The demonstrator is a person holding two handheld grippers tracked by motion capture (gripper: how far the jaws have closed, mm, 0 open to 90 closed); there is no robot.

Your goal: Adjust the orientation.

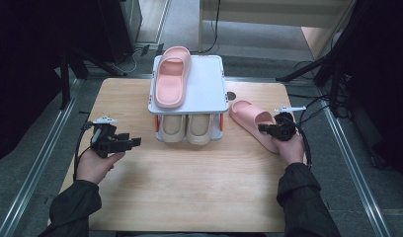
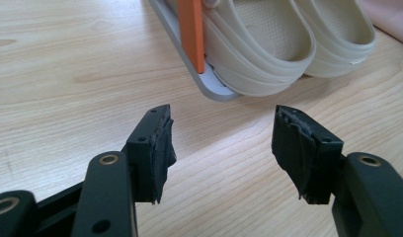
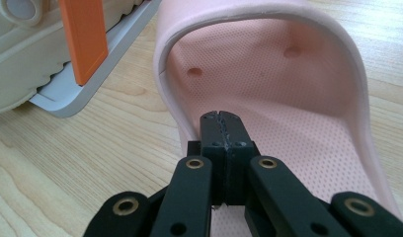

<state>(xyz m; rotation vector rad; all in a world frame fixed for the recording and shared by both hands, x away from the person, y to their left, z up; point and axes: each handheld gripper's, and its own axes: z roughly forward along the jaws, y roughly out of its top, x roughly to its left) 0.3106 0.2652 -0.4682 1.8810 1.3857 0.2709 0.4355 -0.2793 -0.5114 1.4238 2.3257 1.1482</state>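
Four slippers are in play from my high view: one pink slipper (image 1: 173,76) lies on the top shelf of the small white rack (image 1: 209,84) at the far middle of the table (image 1: 189,187), a beige pair (image 1: 187,129) sits on the lower shelf, and the second pink slipper (image 1: 249,121) lies on the wood just right of the rack. My right gripper (image 1: 266,129) sits at that loose slipper's near end, while my left gripper (image 1: 135,142) hovers over bare table left of the rack, pointing toward it.

Looking along the left gripper (image 2: 221,133), I see its jaws spread wide with nothing between them. Beyond them are the rack's near corner with its orange post (image 2: 192,32) and the heels of the beige pair (image 2: 288,44), well clear of the pads.

Looking along the right gripper (image 3: 223,121), I see its jaws pressed together, pad against pad, with nothing pinched. Their tips are over the loose pink slipper's (image 3: 288,98) footbed, just short of the strap arch. Whether they touch the sole I cannot tell.

My judgement: the job is putting slippers on the rack, and it is about three parts done. What is left is the loose pink one, which needs a real grasp, a lift and a place beside its mate on the free right half of the top shelf.
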